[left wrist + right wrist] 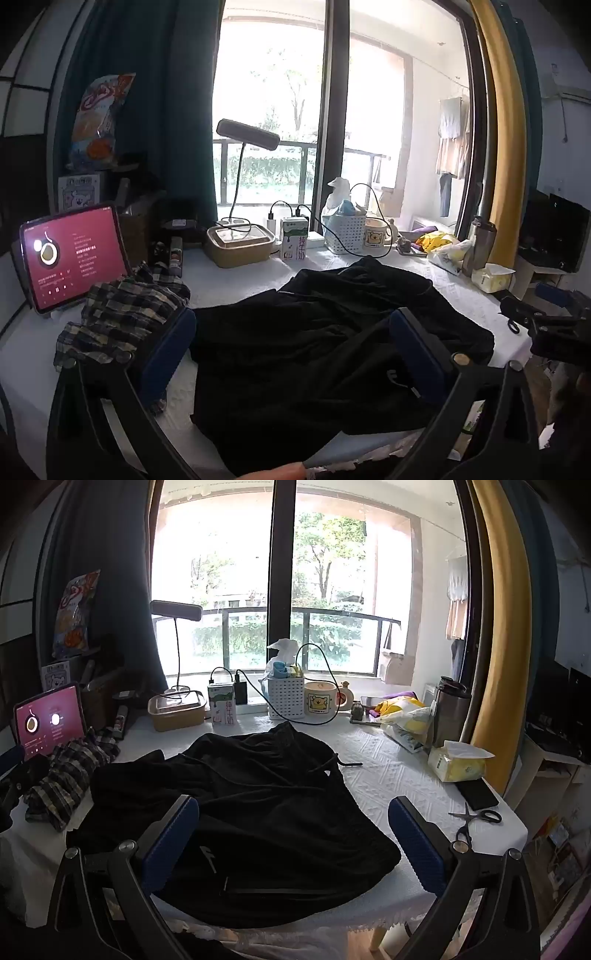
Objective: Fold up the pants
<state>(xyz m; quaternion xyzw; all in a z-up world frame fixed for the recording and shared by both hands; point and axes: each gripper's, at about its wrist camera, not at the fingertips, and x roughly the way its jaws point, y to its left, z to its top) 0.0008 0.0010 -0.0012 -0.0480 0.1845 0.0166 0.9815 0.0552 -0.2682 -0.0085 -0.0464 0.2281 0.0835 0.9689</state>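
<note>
Right wrist view, your inventory: black pants (236,812) heaped unfolded mid-table (388,760), both claws spread wide, gripping nothing.
Only this view gives you scissors (476,821) and a phone (476,794) near the table's right edge; the left wrist view alone shows your fingertip (273,472) at the bottom. White basket (286,698) holds a white bag and small items; tan box (177,710) is lidded. Left gripper (291,354) and right gripper (295,842) hover over the pants.
</note>
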